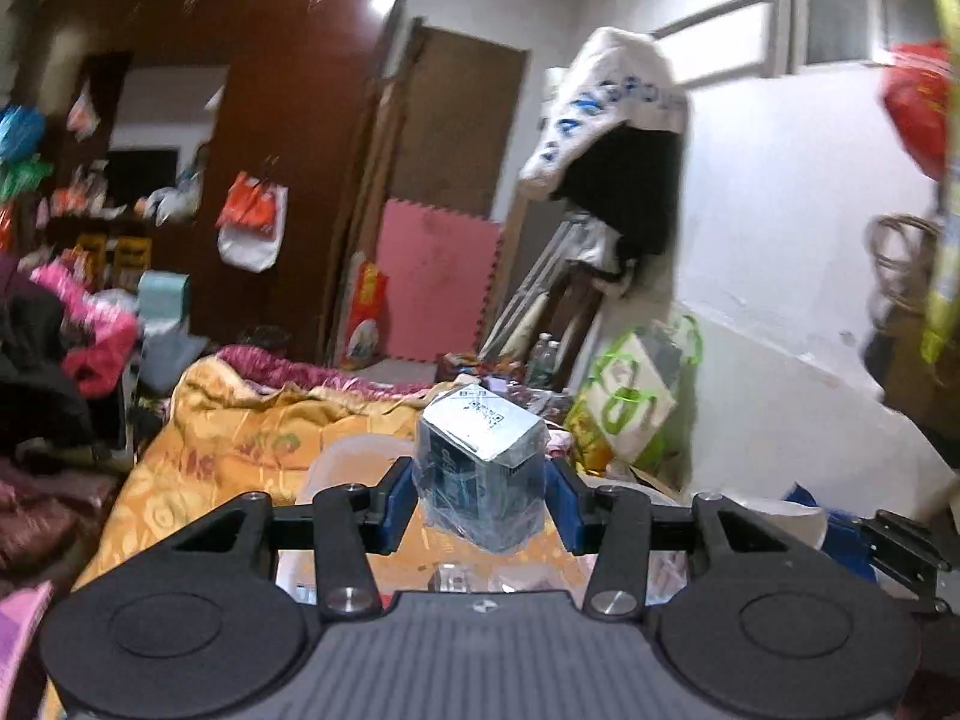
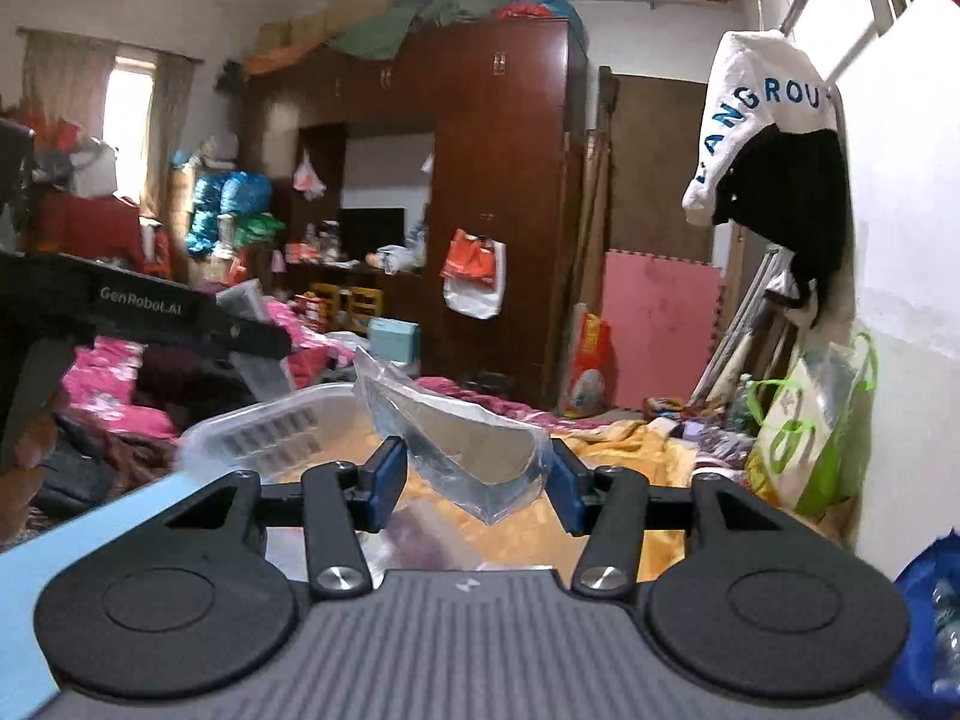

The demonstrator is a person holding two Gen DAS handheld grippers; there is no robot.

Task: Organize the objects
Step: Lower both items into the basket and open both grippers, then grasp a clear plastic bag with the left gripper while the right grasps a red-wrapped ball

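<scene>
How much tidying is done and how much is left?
Nothing looks put away yet. The left gripper holds a plastic-wrapped box; the right gripper holds a clear plastic packet. The clear basket seems empty, and clutter still covers the yellow quilt.

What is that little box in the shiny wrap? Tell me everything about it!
The box is small, dark blue-grey, with a pale top that carries a printed code. Crinkly clear plastic wraps it all round. It is tilted, one top corner toward the camera, and held up in the air between the blue pads of the left tool, above the orange quilt. Its writing is too blurred to read.
</scene>
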